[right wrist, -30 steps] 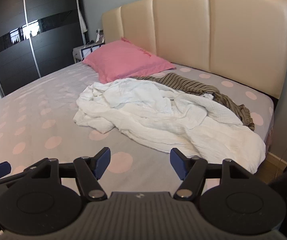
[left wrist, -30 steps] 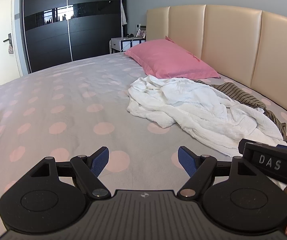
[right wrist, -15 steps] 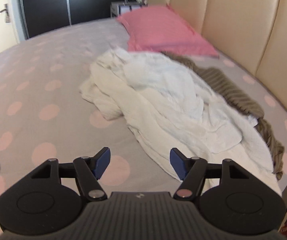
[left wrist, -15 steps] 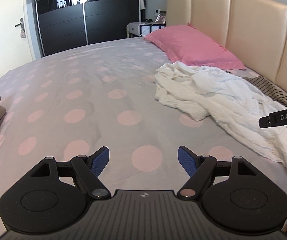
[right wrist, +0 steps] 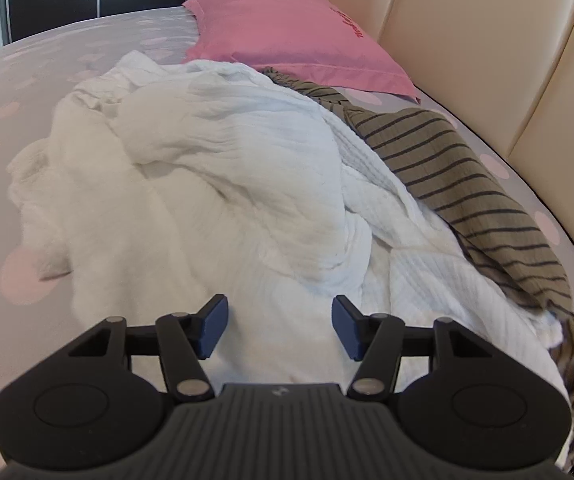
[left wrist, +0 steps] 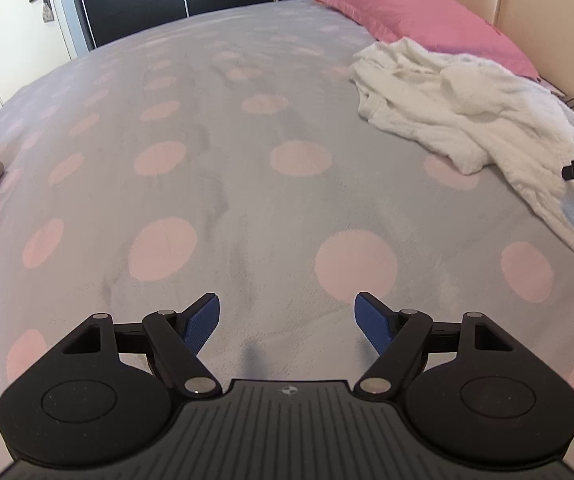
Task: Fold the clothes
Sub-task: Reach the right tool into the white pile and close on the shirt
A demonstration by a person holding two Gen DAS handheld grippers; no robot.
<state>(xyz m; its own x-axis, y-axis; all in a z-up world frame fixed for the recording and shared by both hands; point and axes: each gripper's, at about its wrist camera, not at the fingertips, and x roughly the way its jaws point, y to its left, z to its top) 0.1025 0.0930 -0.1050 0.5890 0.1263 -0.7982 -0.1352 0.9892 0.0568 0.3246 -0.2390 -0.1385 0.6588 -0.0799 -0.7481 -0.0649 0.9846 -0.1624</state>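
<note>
The crumpled white garment (right wrist: 215,184) sprawls across the bed (left wrist: 215,168), running from twelve o'clock down under the nearer right hand-held gripper (right wrist: 280,330), jaws just narrowing, pads apart, while the left hand-held gripper (left wrist: 287,322) gapes wide.

The left gripper (left wrist: 287,322) hangs with jaws apart over the spotted bedspread (left wrist: 215,128). A crumpled white garment (left wrist: 459,108) lies beside a pink pillow (left wrist: 419,20).

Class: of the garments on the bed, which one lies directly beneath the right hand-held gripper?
The white garment; the striped olive one lies beside it, nearer the headboard.
</note>
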